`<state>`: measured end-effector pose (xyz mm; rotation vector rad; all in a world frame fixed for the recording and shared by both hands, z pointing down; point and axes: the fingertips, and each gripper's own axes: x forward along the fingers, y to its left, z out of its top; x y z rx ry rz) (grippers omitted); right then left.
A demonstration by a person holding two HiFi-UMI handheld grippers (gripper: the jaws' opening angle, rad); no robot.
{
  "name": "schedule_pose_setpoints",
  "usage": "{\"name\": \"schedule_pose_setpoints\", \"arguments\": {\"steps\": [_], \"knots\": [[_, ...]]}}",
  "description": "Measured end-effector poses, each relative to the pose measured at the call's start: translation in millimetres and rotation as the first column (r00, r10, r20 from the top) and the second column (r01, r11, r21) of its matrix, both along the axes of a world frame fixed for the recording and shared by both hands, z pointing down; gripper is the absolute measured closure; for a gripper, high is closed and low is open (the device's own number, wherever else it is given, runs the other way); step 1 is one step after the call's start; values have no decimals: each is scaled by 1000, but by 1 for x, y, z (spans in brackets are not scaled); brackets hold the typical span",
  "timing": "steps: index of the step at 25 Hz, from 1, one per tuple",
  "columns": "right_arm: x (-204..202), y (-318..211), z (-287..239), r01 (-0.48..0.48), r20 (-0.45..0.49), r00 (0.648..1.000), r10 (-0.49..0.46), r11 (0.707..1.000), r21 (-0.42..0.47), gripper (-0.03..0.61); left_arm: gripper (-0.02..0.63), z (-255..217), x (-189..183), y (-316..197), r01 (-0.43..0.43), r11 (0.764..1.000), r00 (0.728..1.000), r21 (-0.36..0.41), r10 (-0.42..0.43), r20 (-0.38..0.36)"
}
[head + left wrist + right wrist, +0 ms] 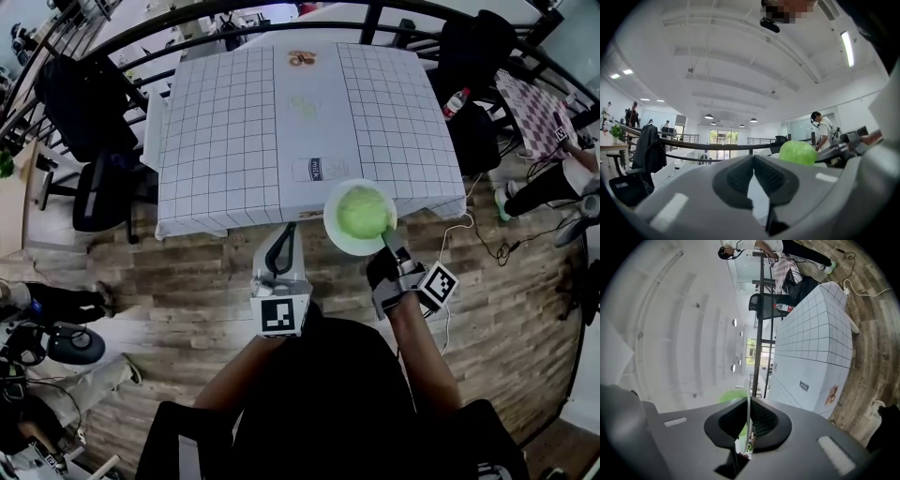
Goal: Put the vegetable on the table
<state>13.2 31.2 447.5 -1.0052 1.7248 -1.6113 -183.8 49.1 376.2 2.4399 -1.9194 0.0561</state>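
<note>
A round green vegetable (363,212) lies on a white plate (336,234) that hangs over the near right edge of the grid-cloth table (225,141). My right gripper (387,240) is shut on the plate's near rim. In the right gripper view the thin plate rim (749,394) stands edge-on between the jaws of the right gripper (749,416), with the vegetable (729,395) just to its left. My left gripper (283,246) is held shut and empty in front of the table, left of the plate. From the left gripper (753,176) the vegetable (798,153) shows to the right.
Printed marks (302,58) and a label (314,169) lie on the cloth. Black chairs (84,103) stand to the left, a bottle (455,101) and a dark chair at the right. A curved railing (281,11) runs behind. A person's legs (548,187) and a cable (487,246) are at right.
</note>
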Motion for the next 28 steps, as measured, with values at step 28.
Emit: {"name": "schedule_pose_setpoints", "arguments": {"steps": [28], "knots": [[0, -118, 4, 33, -5, 999, -33, 999, 7, 569, 604, -13, 4, -110, 27, 999, 999, 21, -27, -23]]}}
